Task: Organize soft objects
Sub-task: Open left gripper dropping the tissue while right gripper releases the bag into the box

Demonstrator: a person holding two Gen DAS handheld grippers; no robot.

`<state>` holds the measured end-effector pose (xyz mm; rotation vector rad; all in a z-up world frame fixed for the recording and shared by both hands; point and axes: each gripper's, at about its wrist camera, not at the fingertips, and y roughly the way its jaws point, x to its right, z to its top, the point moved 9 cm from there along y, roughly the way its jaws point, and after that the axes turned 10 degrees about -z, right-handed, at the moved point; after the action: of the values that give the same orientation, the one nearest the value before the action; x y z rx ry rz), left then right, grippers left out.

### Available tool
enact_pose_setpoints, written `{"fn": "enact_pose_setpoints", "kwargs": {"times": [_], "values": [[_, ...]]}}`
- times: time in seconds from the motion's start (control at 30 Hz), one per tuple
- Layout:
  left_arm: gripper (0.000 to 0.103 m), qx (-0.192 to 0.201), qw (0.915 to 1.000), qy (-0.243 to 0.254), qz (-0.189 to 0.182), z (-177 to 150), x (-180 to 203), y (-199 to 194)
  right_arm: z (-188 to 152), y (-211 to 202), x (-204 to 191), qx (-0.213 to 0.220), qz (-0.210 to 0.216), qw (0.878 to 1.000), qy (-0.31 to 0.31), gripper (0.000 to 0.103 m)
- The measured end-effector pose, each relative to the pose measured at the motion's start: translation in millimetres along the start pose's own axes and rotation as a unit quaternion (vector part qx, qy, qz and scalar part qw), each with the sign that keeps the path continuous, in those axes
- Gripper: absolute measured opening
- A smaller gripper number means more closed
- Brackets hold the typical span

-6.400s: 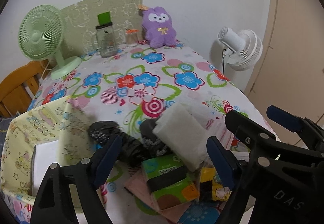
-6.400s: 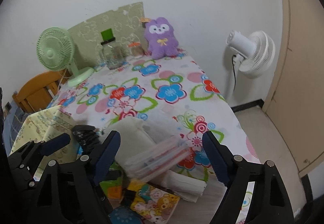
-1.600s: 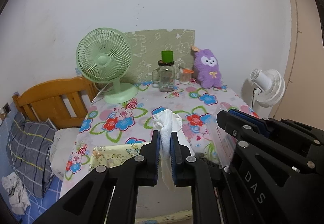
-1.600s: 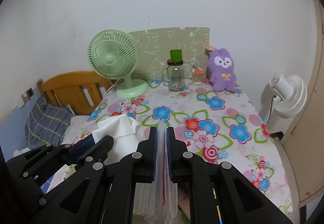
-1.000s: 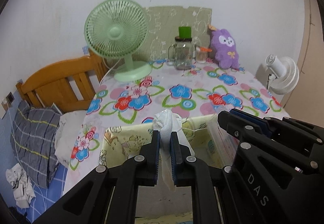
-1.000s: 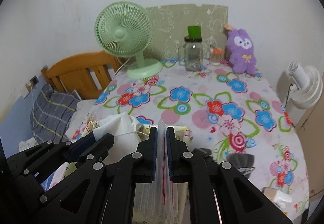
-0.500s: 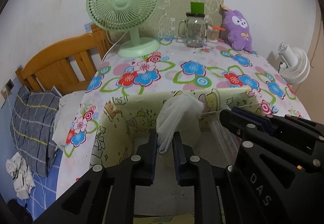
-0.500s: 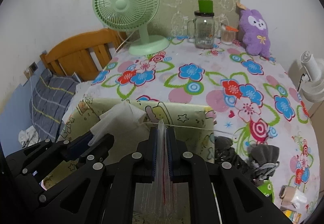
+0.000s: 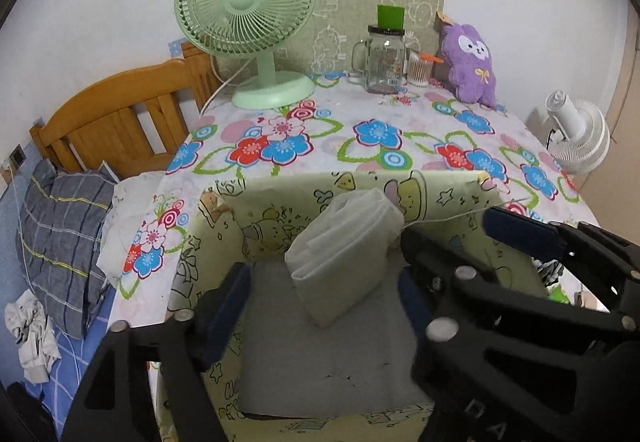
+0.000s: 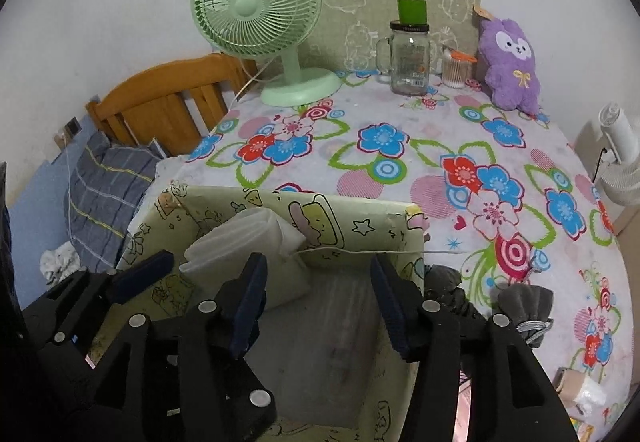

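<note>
Nearest, the left gripper (image 9: 324, 298) hangs over the yellow-green fabric box (image 9: 424, 188), pointing steeply down, its jaws opening with nothing pressed between them. A folded white cloth packet (image 9: 344, 254) lies in the gap just ahead, tilted against the box's far wall, its long axis running from the near floor of the box up toward that wall. Beside it the right gripper (image 10: 316, 294) hangs over the same box at a like downward slant, jaws also opening; a clear plastic packet (image 10: 332, 326) appears to lie on the box floor below them, though its edges are hard to make out. Both things look released inside the box, so I judge the next move is a lift clear. Right of the box, dark grey bundles (image 10: 524, 302) wait on the flowered bench (image 10: 400, 122), nearer the right gripper. Farther back stand a green fan (image 10: 260, 2), a glass jar (image 10: 410, 58) and a purple plush toy (image 10: 510, 62).
</note>
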<state>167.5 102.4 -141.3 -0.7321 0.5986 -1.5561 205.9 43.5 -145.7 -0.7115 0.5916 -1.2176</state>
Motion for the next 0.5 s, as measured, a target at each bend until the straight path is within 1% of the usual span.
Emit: {"fn": "enact_pose_setpoints", "kwargs": {"times": [0.03, 0.17, 0.23, 0.33, 0.43, 0.5], "values": [[0.082, 0.003, 1.0000, 0.000, -0.002, 1, 2, -1, 1, -3, 2, 0.004, -0.007, 1.000, -0.001, 0.069], [0.087, 0.013, 0.9999, 0.001, -0.003, 4, 8, -9, 3, -14, 6, 0.016, -0.007, 1.000, 0.001, 0.070], [0.088, 0.018, 0.9998, 0.004, -0.005, 5, 13, -14, 3, -19, 10, 0.021, -0.014, 1.000, 0.003, 0.074], [0.091, 0.026, 0.9996, 0.009, -0.006, 6, 21, -21, 3, -29, 17, 0.030, -0.016, 0.999, 0.005, 0.076], [0.092, 0.032, 0.9994, 0.014, -0.005, 6, 29, -26, 2, -36, 23, 0.036, -0.019, 0.999, 0.010, 0.081], [0.093, 0.036, 0.9992, 0.016, -0.005, 6, 33, -30, 1, -42, 27, 0.040, -0.019, 0.999, 0.012, 0.081]]}}
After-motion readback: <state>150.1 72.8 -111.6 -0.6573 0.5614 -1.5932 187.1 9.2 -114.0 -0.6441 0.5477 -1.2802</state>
